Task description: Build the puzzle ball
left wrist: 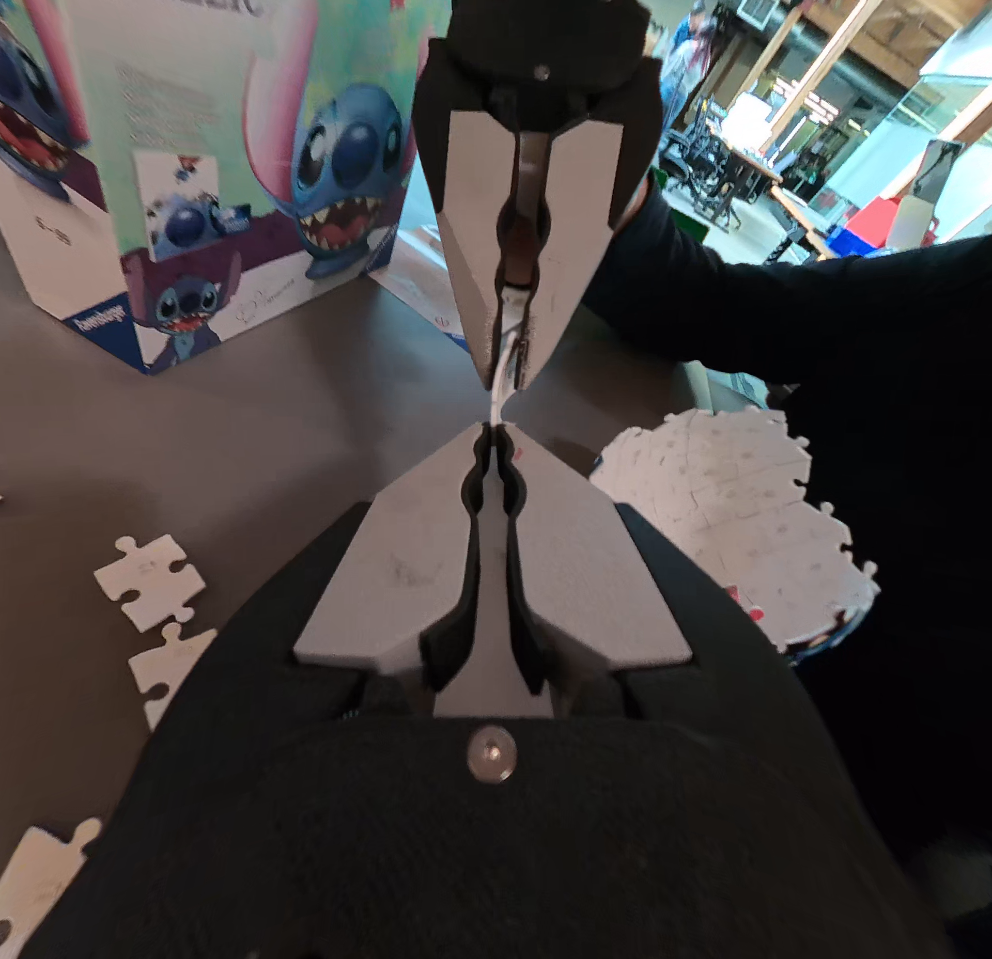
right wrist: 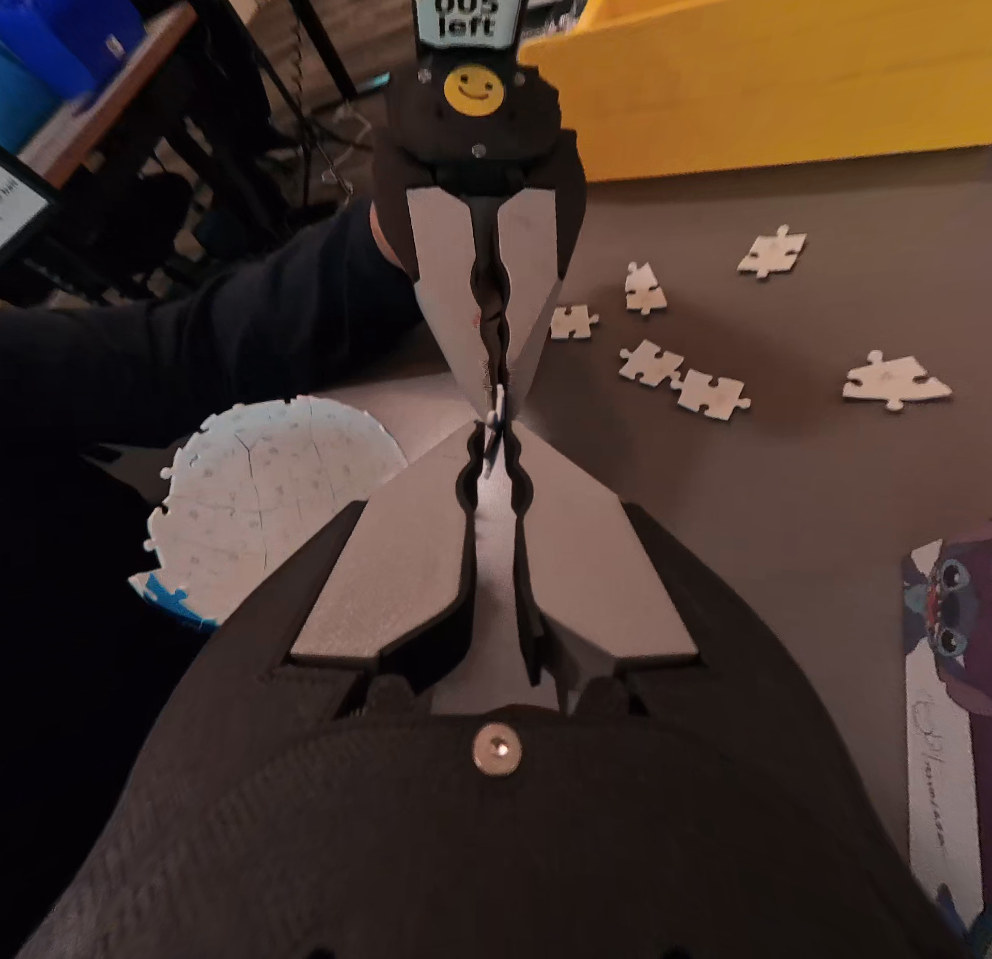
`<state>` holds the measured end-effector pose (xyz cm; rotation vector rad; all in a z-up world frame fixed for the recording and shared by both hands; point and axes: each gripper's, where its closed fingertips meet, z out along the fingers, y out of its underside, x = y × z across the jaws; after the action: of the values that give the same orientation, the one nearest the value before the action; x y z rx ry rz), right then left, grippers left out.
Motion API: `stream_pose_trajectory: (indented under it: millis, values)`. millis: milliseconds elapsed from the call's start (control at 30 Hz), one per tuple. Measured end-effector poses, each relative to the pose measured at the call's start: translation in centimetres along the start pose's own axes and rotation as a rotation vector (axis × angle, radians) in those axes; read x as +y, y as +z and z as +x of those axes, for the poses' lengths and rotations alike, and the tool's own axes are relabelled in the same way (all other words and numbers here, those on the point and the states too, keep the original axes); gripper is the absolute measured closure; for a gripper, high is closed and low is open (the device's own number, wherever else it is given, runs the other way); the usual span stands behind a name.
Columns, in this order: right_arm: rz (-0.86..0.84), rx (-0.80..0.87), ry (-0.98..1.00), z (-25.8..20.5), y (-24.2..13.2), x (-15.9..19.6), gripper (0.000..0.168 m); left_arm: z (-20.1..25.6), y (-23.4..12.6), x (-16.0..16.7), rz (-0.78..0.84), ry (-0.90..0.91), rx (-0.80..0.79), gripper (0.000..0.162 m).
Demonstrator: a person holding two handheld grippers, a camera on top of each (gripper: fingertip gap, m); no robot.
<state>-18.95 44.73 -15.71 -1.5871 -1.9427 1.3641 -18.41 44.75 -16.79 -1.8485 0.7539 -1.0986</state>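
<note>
Puzzle ball (left wrist: 741, 525), a half-built shell with its white inner side up, sits on the grey table (left wrist: 268, 450), at the right of the left wrist view. Above the table, the left tongs (left wrist: 493, 426) and right tongs (right wrist: 491, 429) meet tip to tip, both narrowed onto one small piece (right wrist: 496, 415) held edge-on between them. This appears to be a handover or regrip. One pair should hold firm until the other has a secure grip, with the piece's tabs left free for fitting. Count: one shell; six loose pieces (right wrist: 708, 394) in the right wrist view; one box (left wrist: 214, 155); one yellow bin (right wrist: 778, 75).
</note>
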Motion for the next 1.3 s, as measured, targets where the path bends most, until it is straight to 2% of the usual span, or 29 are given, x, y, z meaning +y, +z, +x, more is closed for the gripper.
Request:
stream_pose_trajectory:
  millis: [133, 233, 367, 500, 567, 833, 1067, 1300]
  values:
    - [-0.048, -0.013, 0.024, -0.1, 0.3, 0.9, 0.168, 0.8, 0.1, 0.6, -0.041, -0.006, 0.047, 0.160]
    - [-0.015, -0.077, 0.057, -0.8, 0.5, 0.5, 0.168, 1.5, -0.9, -0.4, 0.023, 0.001, 0.088, 0.157]
    - [0.010, -0.157, 0.062, -2.2, 1.0, 0.2, 0.168, 1.3, -3.7, -3.1, 0.197, 0.018, 0.082, 0.150]
    - [0.019, -0.240, 0.060, -4.0, 2.3, 0.3, 0.168, -1.7, -7.3, -5.9, 0.472, -0.042, -0.017, 0.154]
    - [0.019, -0.247, 0.068, -4.4, 3.1, 0.6, 0.168, -3.8, -8.2, -5.9, 0.524, -0.097, -0.088, 0.155]
    - [-0.051, -0.127, 0.072, -4.3, 4.0, 2.3, 0.168, -7.0, -8.2, -4.6, 0.485, -0.138, -0.258, 0.157]
    - [-0.098, -0.118, 0.052, -4.8, 4.0, 3.2, 0.168, -7.6, -7.8, -4.2, 0.471, -0.165, -0.267, 0.155]
    - [-0.051, -0.123, 0.053, -4.5, 3.6, 2.5, 0.168, -7.9, -7.0, -3.7, 0.426, -0.155, -0.292, 0.154]
